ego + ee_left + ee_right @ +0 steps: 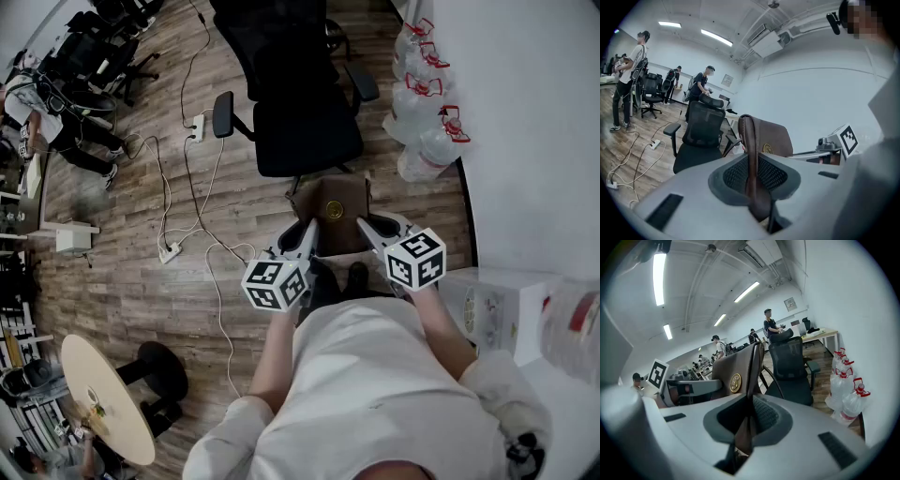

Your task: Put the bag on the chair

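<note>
A brown leather bag (330,217) with a round gold badge hangs between my two grippers, just in front of the black office chair (305,122). My left gripper (306,236) is shut on the bag's left edge (751,154). My right gripper (367,229) is shut on its right edge (751,376). In the left gripper view the bag (774,139) fills the middle, with the chair (699,136) behind it to the left. The right gripper view shows the bag (731,373) before the chair (791,373). The chair's seat is bare.
Large water bottles (424,103) stand along the white wall at the right. A power strip and white cables (195,127) lie on the wooden floor to the left. A white box (495,302) sits near my right side, and a round table (103,398) at the lower left. People stand farther off.
</note>
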A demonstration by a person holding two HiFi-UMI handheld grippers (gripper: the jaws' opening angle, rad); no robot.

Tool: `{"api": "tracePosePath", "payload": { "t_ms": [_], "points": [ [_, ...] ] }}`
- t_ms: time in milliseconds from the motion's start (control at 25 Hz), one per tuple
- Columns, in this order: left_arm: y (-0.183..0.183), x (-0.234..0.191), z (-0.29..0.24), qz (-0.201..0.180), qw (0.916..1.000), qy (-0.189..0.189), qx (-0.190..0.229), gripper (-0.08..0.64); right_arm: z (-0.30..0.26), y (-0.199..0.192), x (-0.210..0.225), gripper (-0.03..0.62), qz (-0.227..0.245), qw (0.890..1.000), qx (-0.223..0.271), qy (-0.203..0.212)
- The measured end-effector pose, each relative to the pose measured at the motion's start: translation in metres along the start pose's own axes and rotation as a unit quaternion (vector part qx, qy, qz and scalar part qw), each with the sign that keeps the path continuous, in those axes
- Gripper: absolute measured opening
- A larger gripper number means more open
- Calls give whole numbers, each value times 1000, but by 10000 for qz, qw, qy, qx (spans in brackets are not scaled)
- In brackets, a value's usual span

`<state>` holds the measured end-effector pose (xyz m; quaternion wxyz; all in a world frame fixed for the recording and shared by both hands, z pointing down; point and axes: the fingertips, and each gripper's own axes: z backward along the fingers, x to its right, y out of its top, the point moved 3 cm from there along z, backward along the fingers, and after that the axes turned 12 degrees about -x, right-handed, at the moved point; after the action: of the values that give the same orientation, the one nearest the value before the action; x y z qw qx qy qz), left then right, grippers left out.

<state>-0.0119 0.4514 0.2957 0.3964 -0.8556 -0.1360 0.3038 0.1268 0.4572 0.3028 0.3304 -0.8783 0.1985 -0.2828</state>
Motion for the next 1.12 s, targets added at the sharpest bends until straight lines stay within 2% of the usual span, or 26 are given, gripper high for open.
{"api": "tracePosePath", "payload": {
  "t_ms": [400,760,1120],
  "points": [
    [-10,14,-2,-100,9998,-142,-124,52,13,-14,2,35,65,9999,-14,-109],
    [-19,20,-5,-17,9997,-132,-188,52,16,-24,5,37,137,9998,-32,-137],
    [-20,10,-13,93,9993,-81,-364,54,4,-22,12,41,-10,9998,-212,-51]
  ]
}}
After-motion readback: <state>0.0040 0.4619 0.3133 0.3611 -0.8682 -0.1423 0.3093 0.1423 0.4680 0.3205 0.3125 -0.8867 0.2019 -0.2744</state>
